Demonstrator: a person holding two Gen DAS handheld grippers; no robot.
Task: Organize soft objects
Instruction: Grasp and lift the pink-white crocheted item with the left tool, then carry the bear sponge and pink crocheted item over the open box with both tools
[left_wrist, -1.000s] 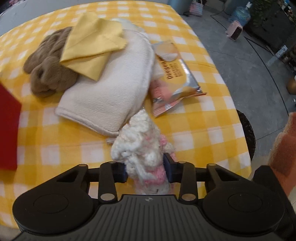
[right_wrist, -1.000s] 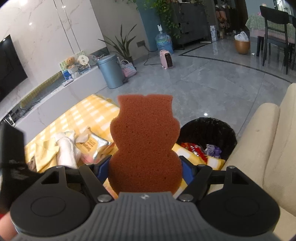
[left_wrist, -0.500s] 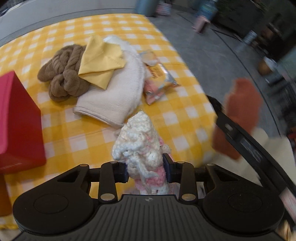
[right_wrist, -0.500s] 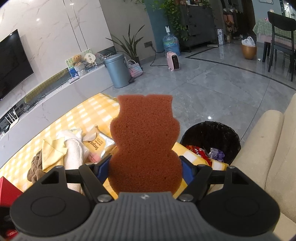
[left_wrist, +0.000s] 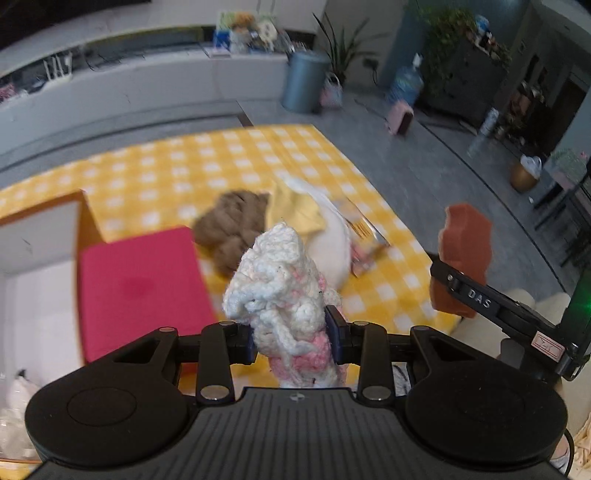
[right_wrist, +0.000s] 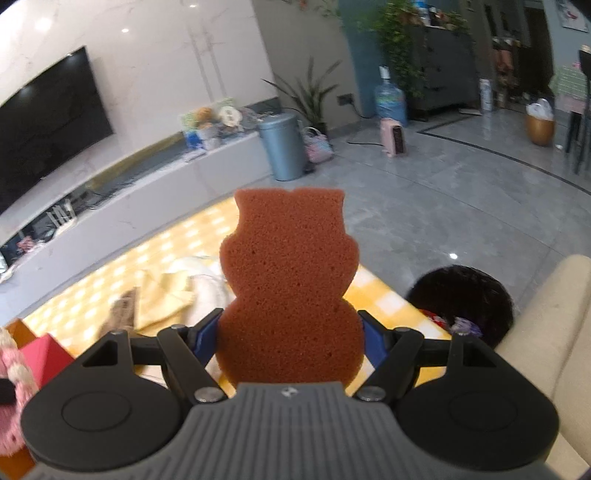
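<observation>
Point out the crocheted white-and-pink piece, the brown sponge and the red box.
crocheted piece (left_wrist: 280, 280), left wrist view, white upper part.
brown sponge (right_wrist: 290, 284), right wrist view, middle of its face.
red box (left_wrist: 140, 288), left wrist view, top face.

Yellow-and-white checked tablecloth (left_wrist: 192, 166) covering the table. Snack packet (left_wrist: 364, 236) lying on the cloth. Black waste bin (right_wrist: 467, 295) on the floor beside the table, next to a beige sofa (right_wrist: 546, 332). Background: blue-grey pedal bin (right_wrist: 282, 147), wall-mounted television (right_wrist: 48, 125), water bottle (right_wrist: 388, 99), 1 pink heater (right_wrist: 395, 136).
</observation>
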